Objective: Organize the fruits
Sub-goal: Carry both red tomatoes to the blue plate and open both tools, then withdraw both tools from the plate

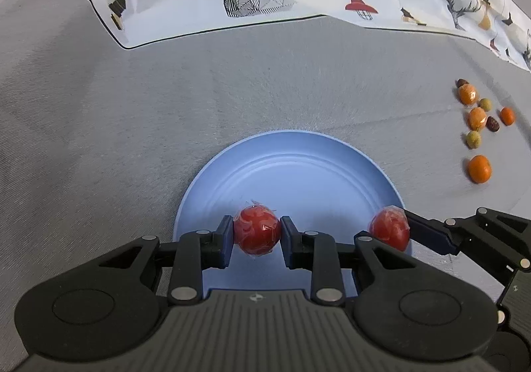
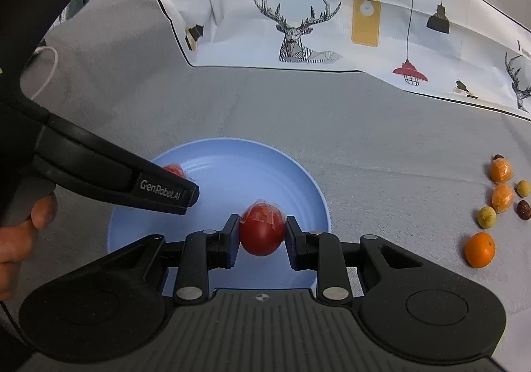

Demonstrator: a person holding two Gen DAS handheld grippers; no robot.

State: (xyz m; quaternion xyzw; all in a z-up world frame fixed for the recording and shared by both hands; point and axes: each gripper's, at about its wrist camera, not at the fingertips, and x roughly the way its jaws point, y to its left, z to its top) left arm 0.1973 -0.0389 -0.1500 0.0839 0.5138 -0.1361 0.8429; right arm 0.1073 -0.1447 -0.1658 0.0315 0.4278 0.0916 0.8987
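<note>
Right wrist only: person's hand (image 2: 20, 235).

The printed cloth (image 2: 298, 23) at the far side carries the words "FASHION HOME" in dark capitals, just above the drawn deer head. A cut-off capital "F" of the same print shows at the far right edge. The side of the left gripper (image 2: 195, 194), at the near left, reads "GenRobot.AI" in pale letters.

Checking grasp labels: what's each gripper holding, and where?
Left gripper: plastic-wrapped red tomato, pinched at its sides. Right gripper: second wrapped red tomato, likewise.
</note>
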